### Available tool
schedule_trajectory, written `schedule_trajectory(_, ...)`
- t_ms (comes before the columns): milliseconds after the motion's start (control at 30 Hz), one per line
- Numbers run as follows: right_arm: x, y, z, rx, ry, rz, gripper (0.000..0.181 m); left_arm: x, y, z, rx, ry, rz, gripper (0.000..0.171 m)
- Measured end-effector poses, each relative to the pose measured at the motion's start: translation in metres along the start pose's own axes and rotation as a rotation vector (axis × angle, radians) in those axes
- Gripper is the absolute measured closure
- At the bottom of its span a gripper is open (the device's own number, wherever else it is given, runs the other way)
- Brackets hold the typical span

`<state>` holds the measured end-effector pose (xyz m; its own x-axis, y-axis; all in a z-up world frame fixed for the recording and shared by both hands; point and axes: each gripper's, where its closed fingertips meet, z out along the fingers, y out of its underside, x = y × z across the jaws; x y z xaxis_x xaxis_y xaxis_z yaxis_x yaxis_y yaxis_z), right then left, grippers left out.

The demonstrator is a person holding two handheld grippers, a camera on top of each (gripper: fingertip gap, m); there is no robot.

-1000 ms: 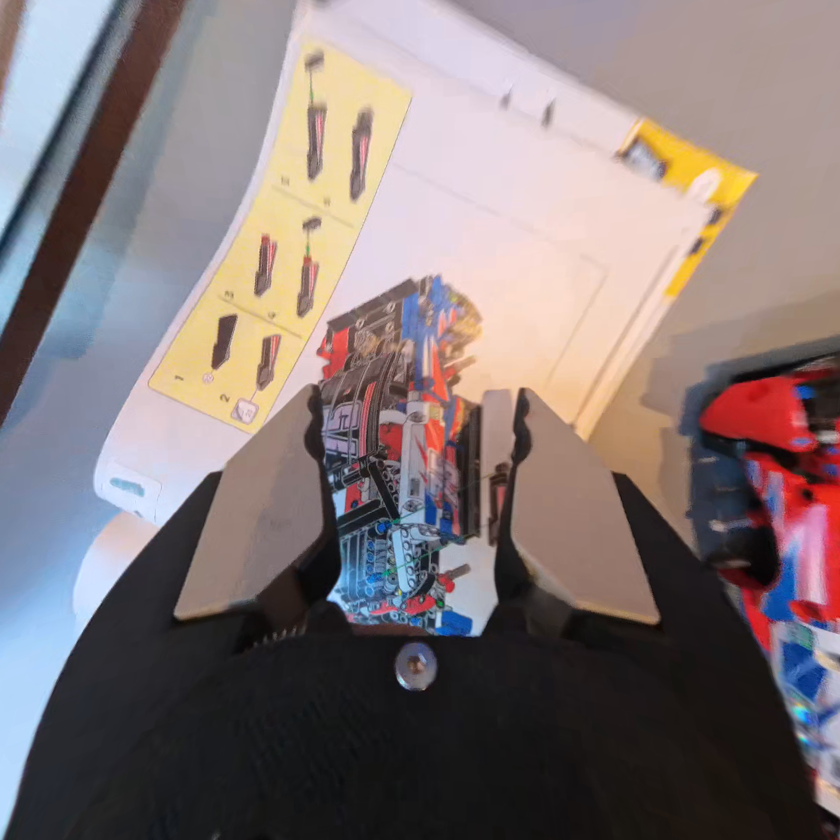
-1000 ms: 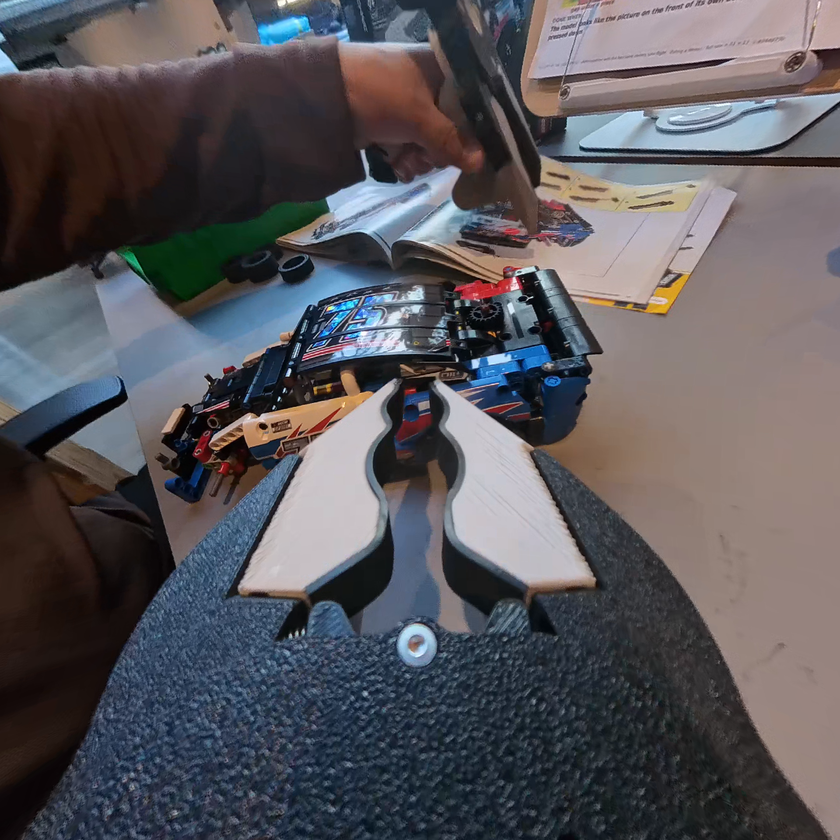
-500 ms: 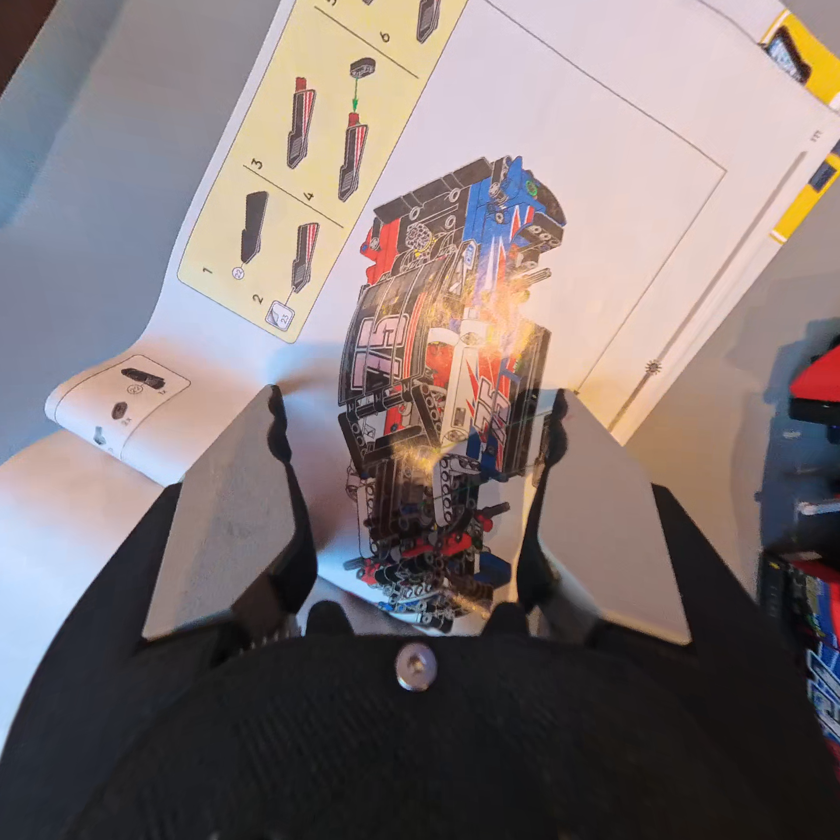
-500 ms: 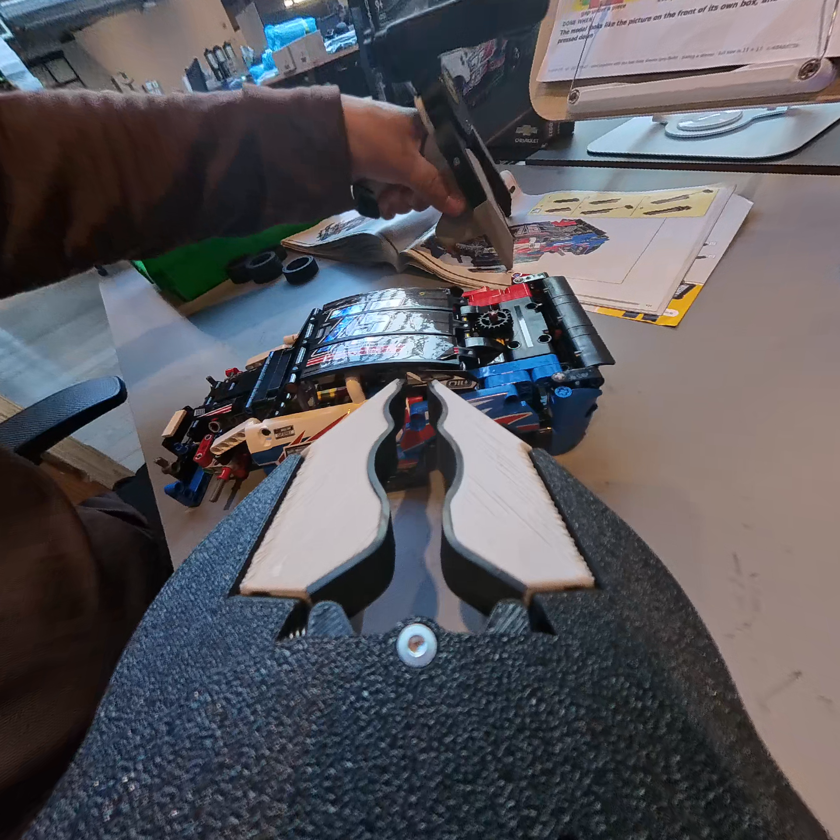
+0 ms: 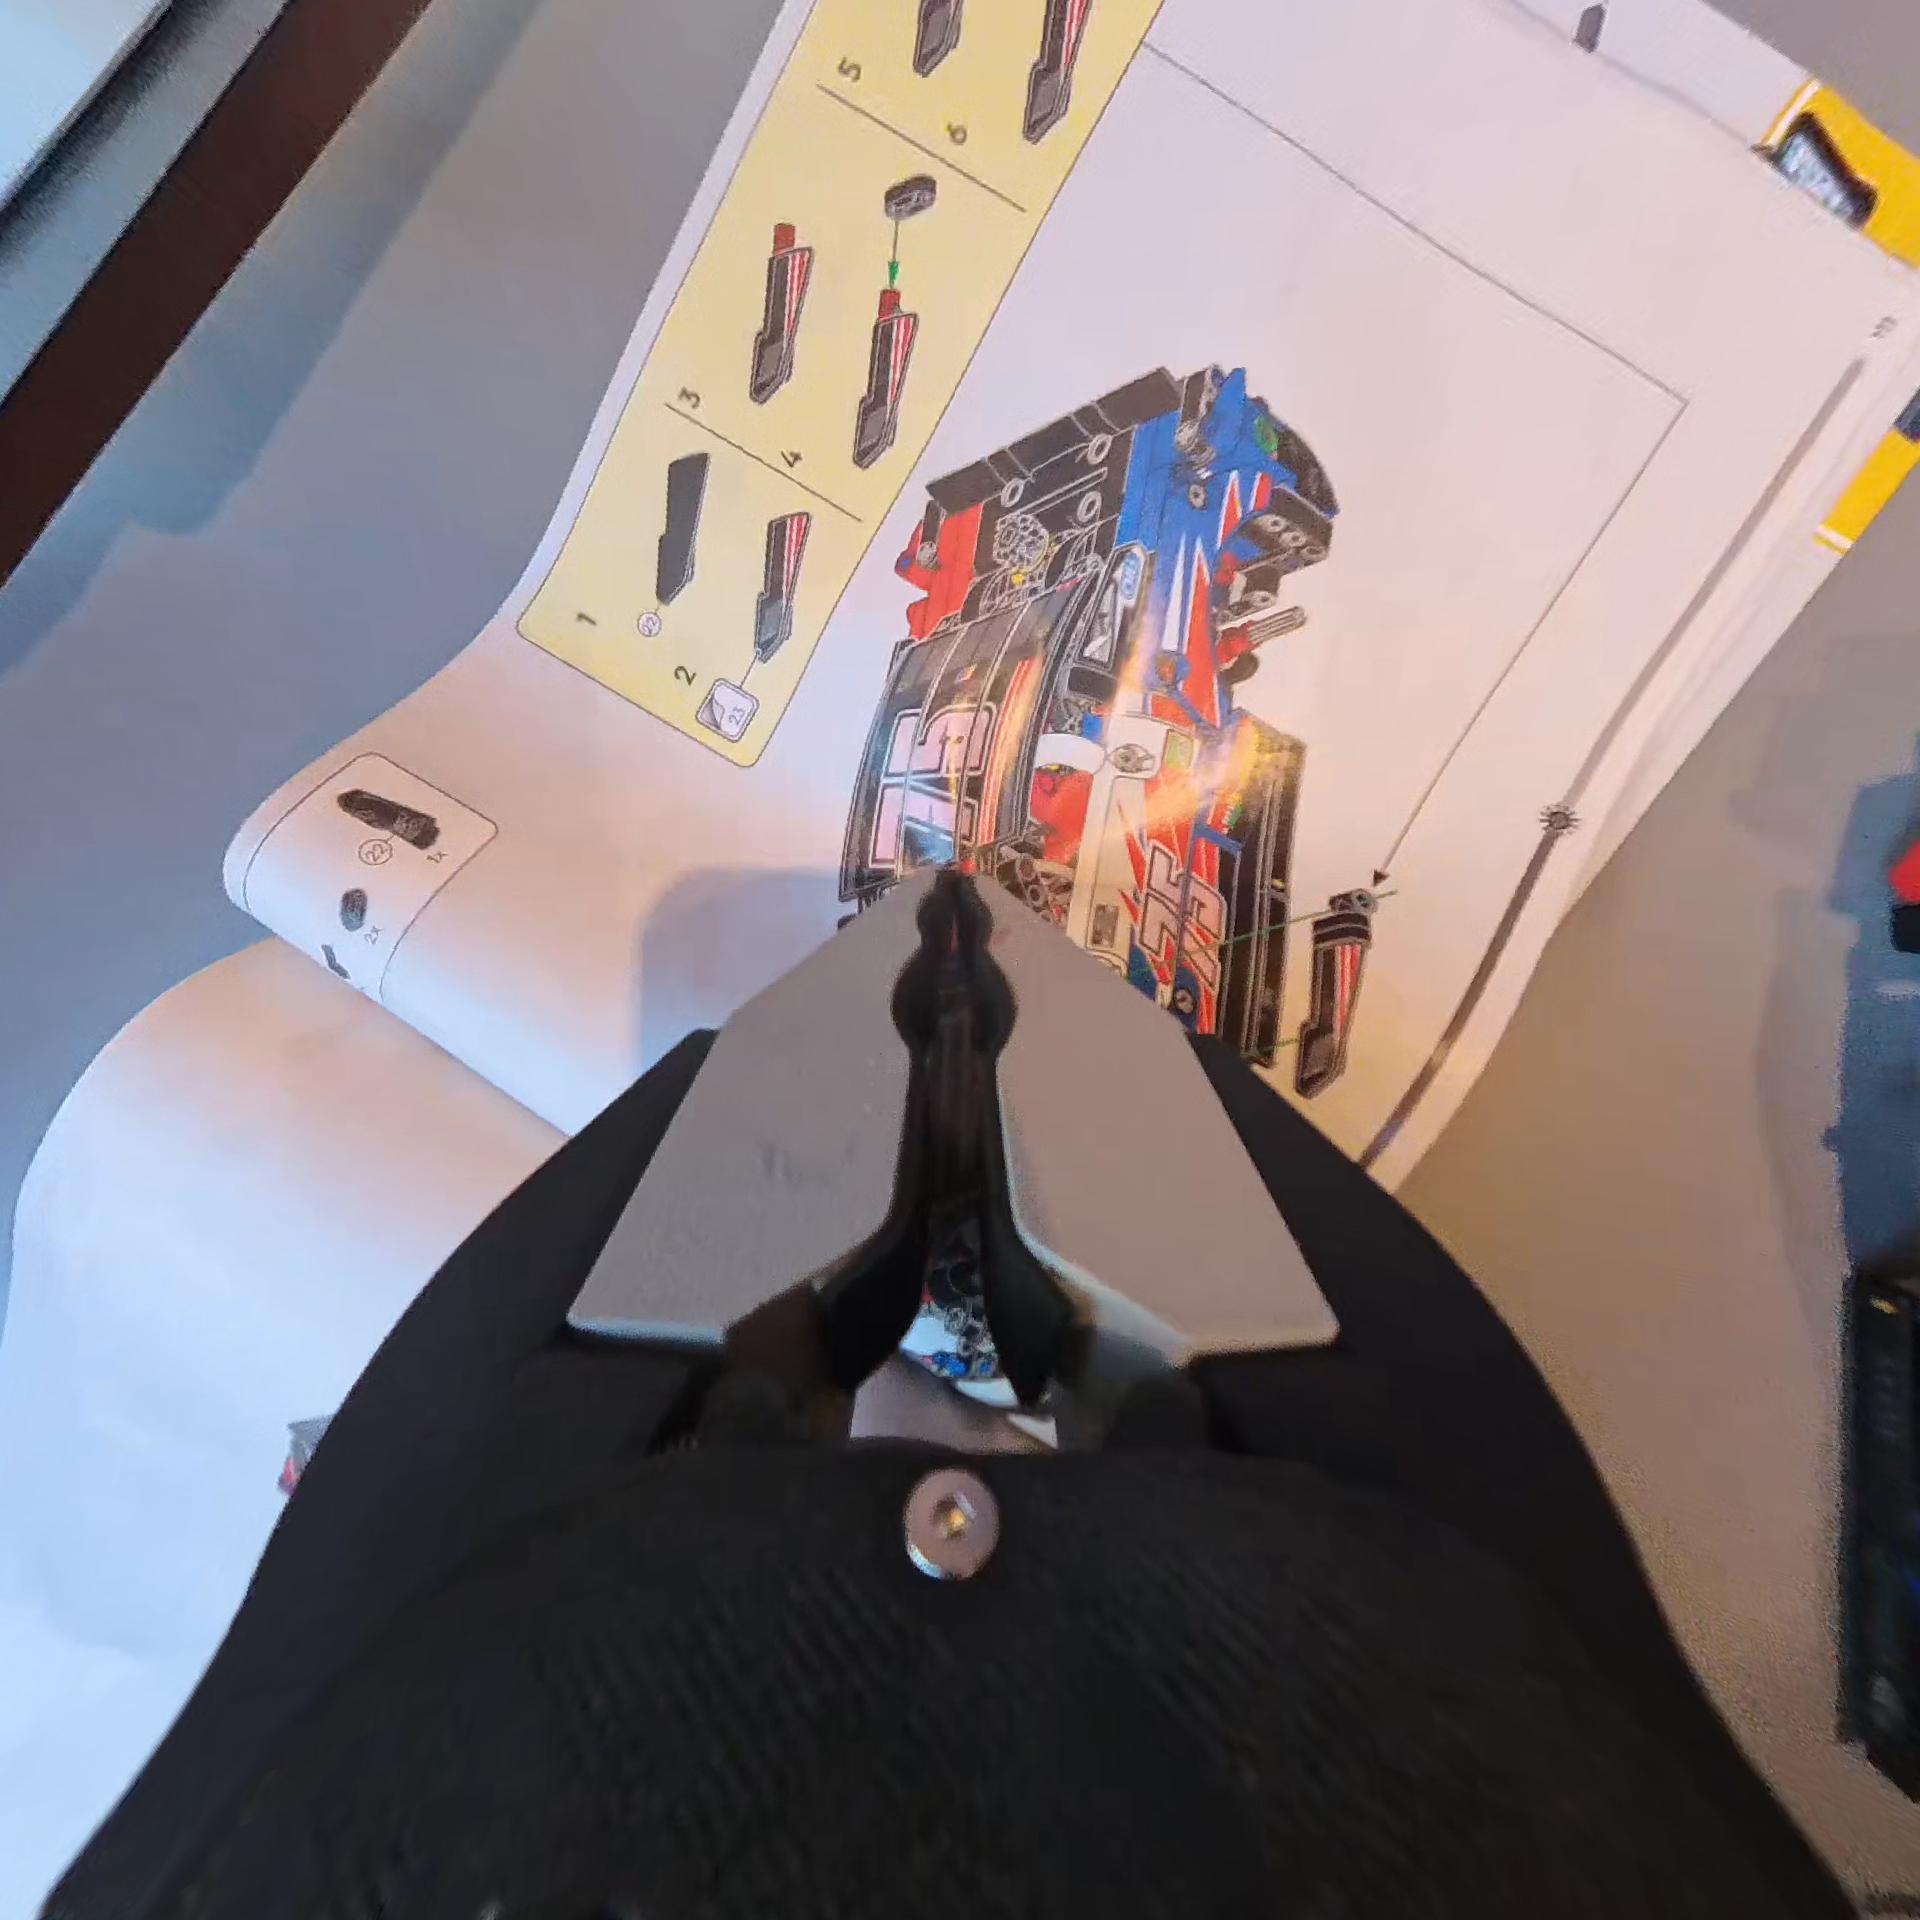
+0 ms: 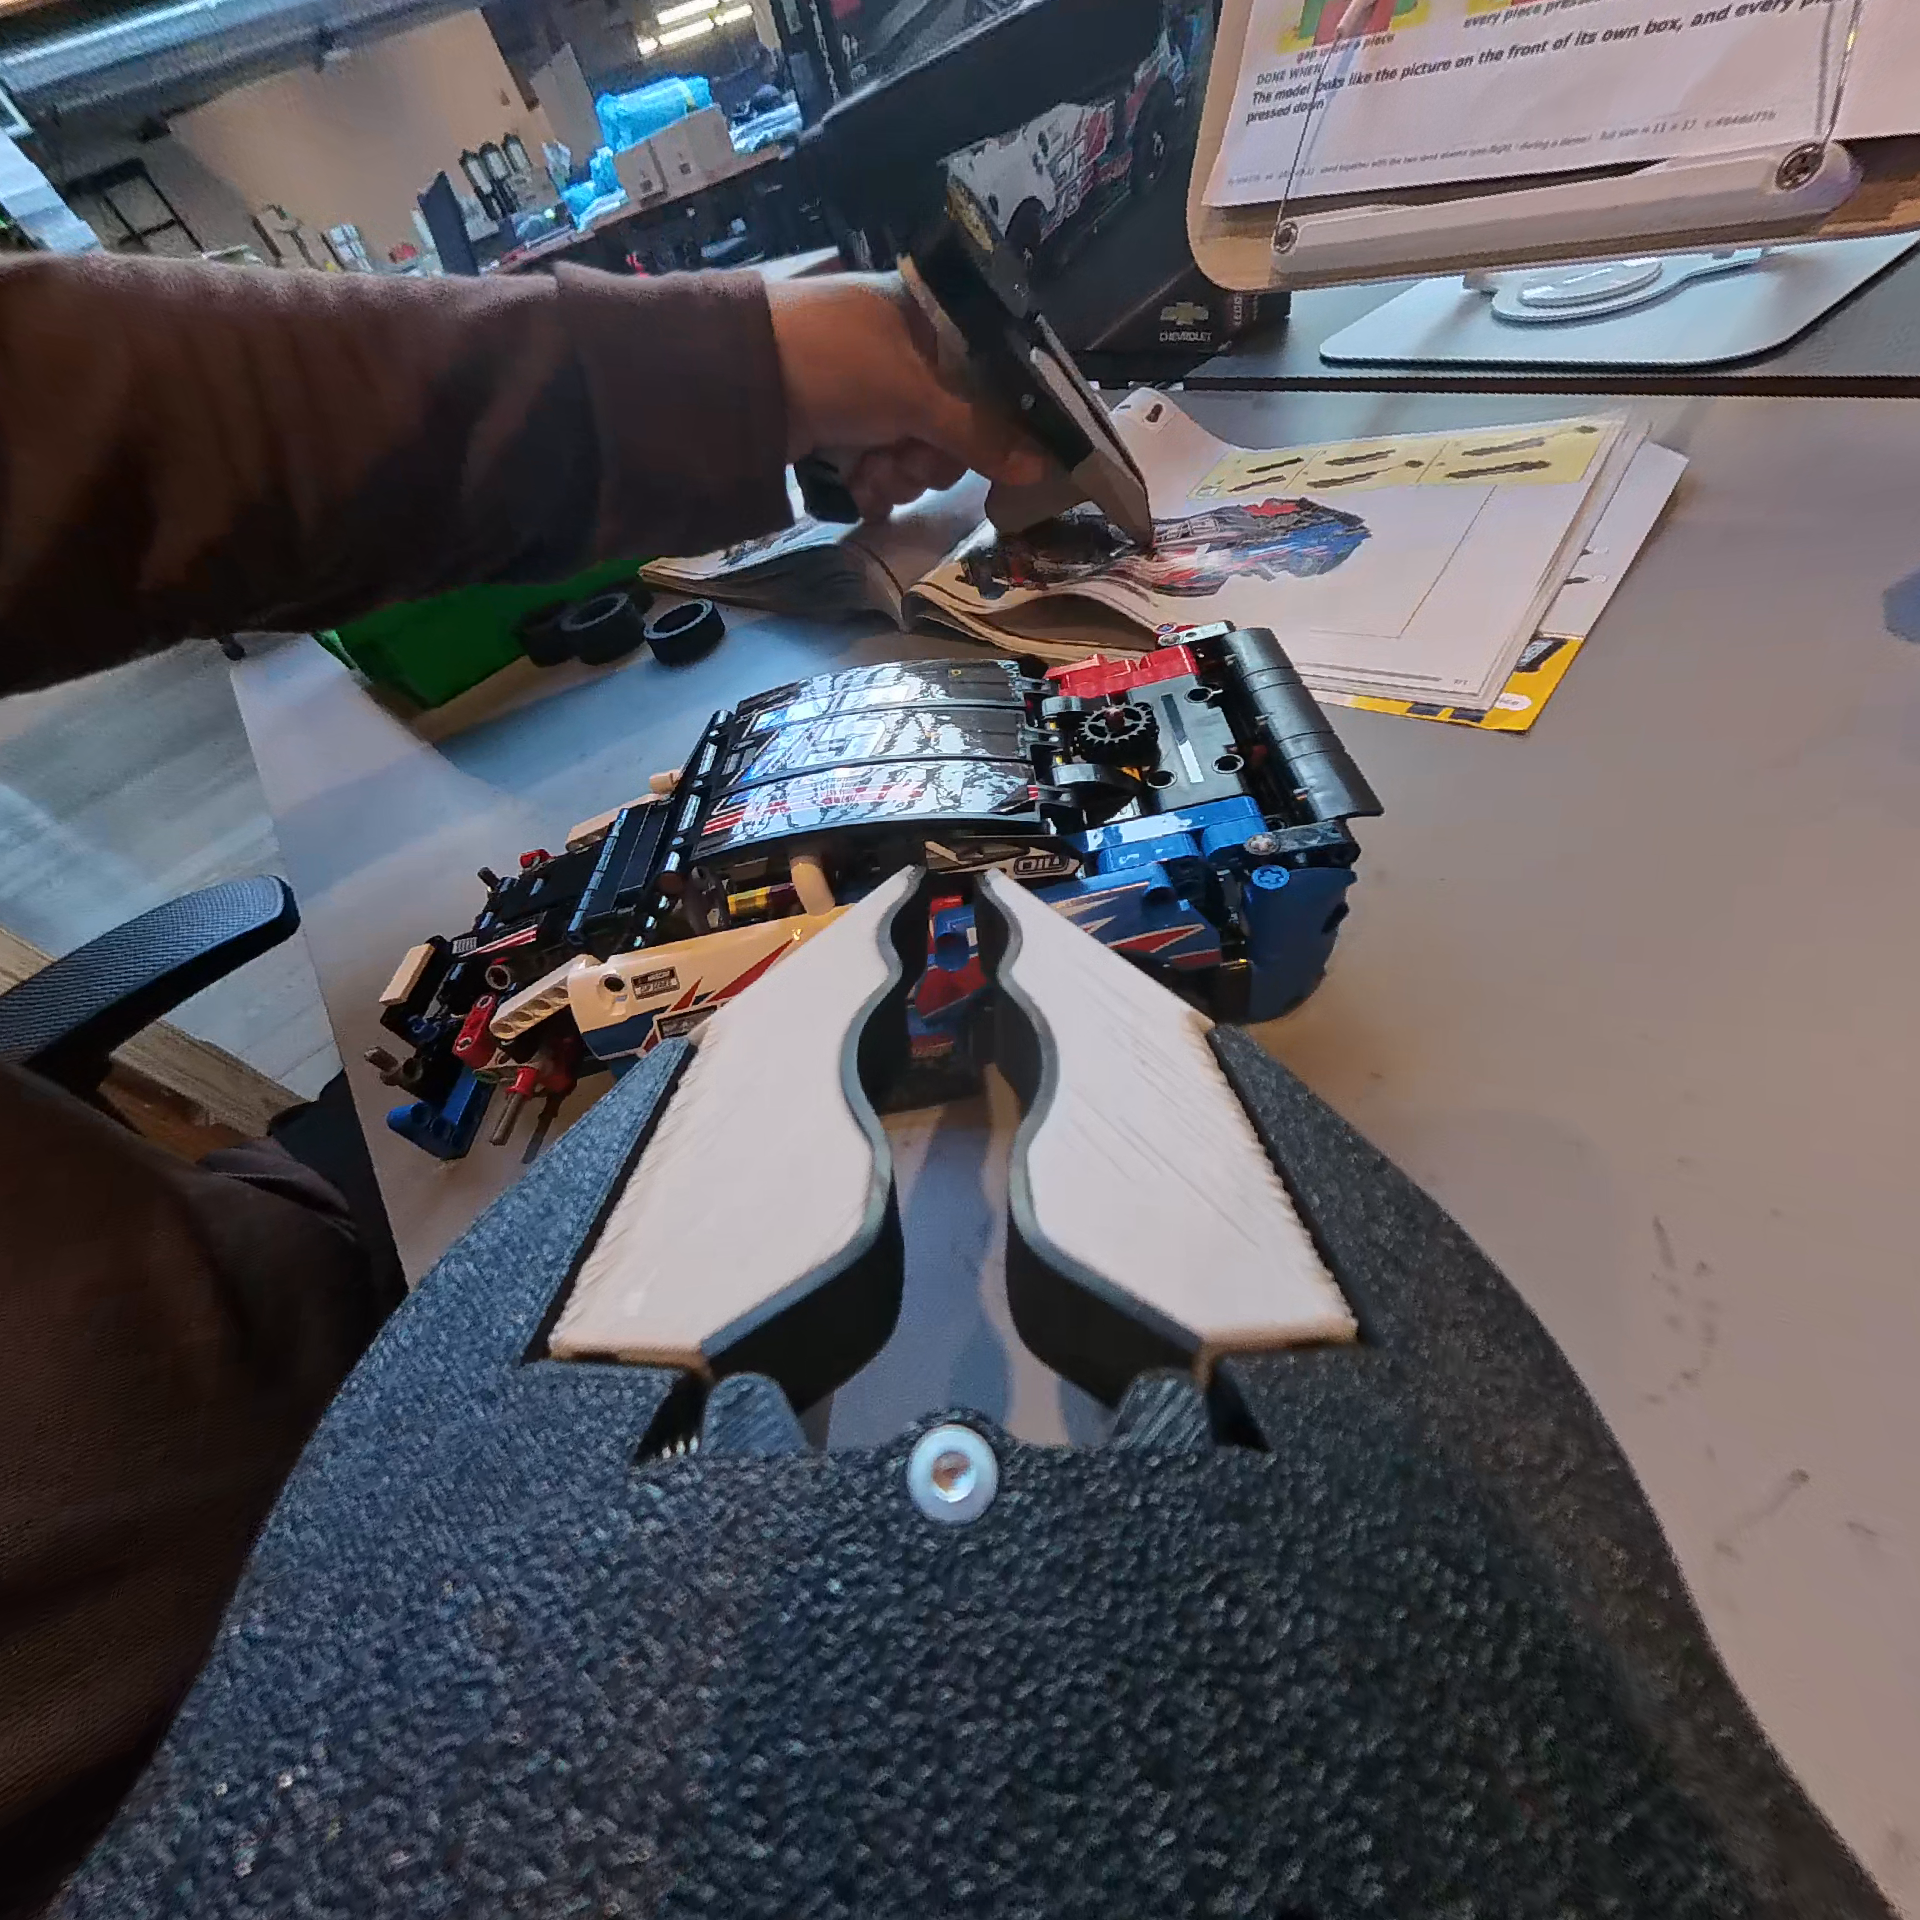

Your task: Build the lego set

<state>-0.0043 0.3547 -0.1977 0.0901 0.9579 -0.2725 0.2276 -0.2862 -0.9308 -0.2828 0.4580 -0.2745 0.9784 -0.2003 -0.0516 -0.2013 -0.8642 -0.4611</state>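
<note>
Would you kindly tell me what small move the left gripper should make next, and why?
Probably lift the left gripper off the open white instruction booklet: its tips are closed and empty on the printed car picture, and the blue, black and red lego car sits unfinished beside it.

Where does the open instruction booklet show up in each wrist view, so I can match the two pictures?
Left wrist view: the instruction booklet fills the upper half, under the left gripper.
Right wrist view: the booklet lies upper right on the table, beyond the lego car.
Shared landmark: the page's printed car picture, with the left gripper's closed tips at it.
</note>
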Motion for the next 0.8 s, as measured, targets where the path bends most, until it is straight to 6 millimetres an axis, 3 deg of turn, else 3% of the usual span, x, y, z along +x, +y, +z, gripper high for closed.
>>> schedule_trajectory(100, 0.011, -0.007, -0.005, 0.011, 0.072, -0.062, 0.174, 0.000, 0.000, 0.000, 0.002, -0.025, 0.026, 0.171)
schedule_trajectory(200, 0.028, -0.036, -0.004, -0.009, 0.147, -0.170, 0.168, 0.000, 0.000, 0.000, -0.002, -0.022, 0.028, 0.171)
schedule_trajectory(267, 0.032, -0.060, 0.015, -0.081, 0.139, -0.242, 0.159, 0.000, 0.000, 0.000, 0.011, -0.006, 0.016, 0.171)
schedule_trajectory(367, 0.035, -0.080, 0.071, -0.292, 0.101, -0.379, 0.147, 0.000, 0.000, 0.000, 0.029, 0.006, 0.012, 0.171)
schedule_trajectory(467, 0.038, -0.061, 0.138, -0.587, 0.051, -0.516, 0.131, 0.000, 0.000, 0.000, 0.033, 0.012, 0.021, 0.171)
schedule_trajectory(567, 0.052, -0.028, 0.183, -0.822, 0.070, -0.721, 0.126, 0.000, 0.000, 0.000, 0.045, 0.027, 0.016, 0.171)
schedule_trajectory(667, 0.061, -0.015, 0.204, -0.887, 0.089, -0.862, 0.132, 0.000, 0.000, 0.000, 0.056, 0.039, 0.013, 0.171)
schedule_trajectory(800, 0.059, -0.011, 0.214, -0.867, 0.070, -0.865, 0.137, 0.000, 0.000, 0.000, 0.077, 0.051, 0.012, 0.171)
